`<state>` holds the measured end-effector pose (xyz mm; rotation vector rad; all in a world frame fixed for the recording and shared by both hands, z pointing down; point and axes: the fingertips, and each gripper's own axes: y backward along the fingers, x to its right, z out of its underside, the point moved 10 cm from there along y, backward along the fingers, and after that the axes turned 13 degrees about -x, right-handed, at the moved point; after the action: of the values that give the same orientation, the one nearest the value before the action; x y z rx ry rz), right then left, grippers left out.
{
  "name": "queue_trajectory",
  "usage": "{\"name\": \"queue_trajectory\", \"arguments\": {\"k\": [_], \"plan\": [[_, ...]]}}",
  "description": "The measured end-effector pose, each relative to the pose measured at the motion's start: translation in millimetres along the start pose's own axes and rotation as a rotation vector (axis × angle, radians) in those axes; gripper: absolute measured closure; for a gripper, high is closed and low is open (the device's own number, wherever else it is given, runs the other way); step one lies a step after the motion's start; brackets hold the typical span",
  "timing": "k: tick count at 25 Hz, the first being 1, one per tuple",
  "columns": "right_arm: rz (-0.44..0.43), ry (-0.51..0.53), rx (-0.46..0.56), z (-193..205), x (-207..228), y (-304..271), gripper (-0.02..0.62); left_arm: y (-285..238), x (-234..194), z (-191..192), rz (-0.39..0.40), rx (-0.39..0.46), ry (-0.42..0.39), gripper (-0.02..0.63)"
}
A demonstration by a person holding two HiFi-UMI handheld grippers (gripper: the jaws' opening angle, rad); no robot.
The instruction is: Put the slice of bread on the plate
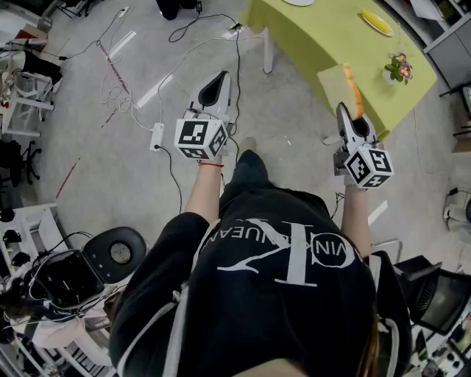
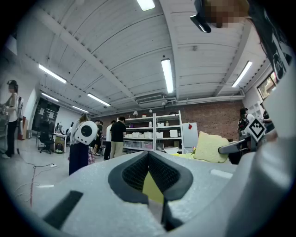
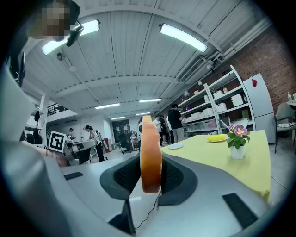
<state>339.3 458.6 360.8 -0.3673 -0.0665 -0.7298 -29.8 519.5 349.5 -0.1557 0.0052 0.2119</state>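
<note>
Over on the left the floor (image 1: 88, 147) is strewn with cables (image 1: 114, 92), and a white power strip (image 1: 157, 136) lies just beside the left gripper (image 1: 218, 82). The person (image 1: 280, 280), in a black printed shirt, stands facing the table with both arms out and both grippers held level.

The left gripper's own view shows its jaws closed on each other, the dark pads (image 2: 134, 171) meeting at their tips with nothing held between them. Beyond them stand white shelves (image 2: 157, 132) against a brick wall, with several people (image 2: 115, 136) gathered close to them.

To the right, the right gripper (image 1: 349, 114) is clamped on the bread (image 1: 338, 85). The slice stands on edge between the pads, its orange crust facing the right gripper's camera and rising well above the jaws (image 3: 151, 152). From the left gripper's side its pale flat face shows (image 2: 210, 147). It is up in the air by the near corner of the table (image 1: 309, 37); I cannot tell whether it is over the cloth or just short of it.

The table wears a yellow-green cloth. A small pot of flowers (image 1: 399, 70) sits near its right edge. Farther back lies a yellow plate (image 1: 377, 22), and a white plate (image 1: 298, 2) sits at the far end, cut off by the frame. Both plates are well apart from the bread.
</note>
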Motion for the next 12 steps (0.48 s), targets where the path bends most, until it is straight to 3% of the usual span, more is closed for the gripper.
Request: {"name": "queue_trajectory", "arguments": {"k": [12], "plan": [[0.002, -0.039, -0.036, 6.0, 5.7, -21.9, 0.500, -10.5, -23.9, 18.8, -0.012, -0.056, 0.095, 0.595]]}}
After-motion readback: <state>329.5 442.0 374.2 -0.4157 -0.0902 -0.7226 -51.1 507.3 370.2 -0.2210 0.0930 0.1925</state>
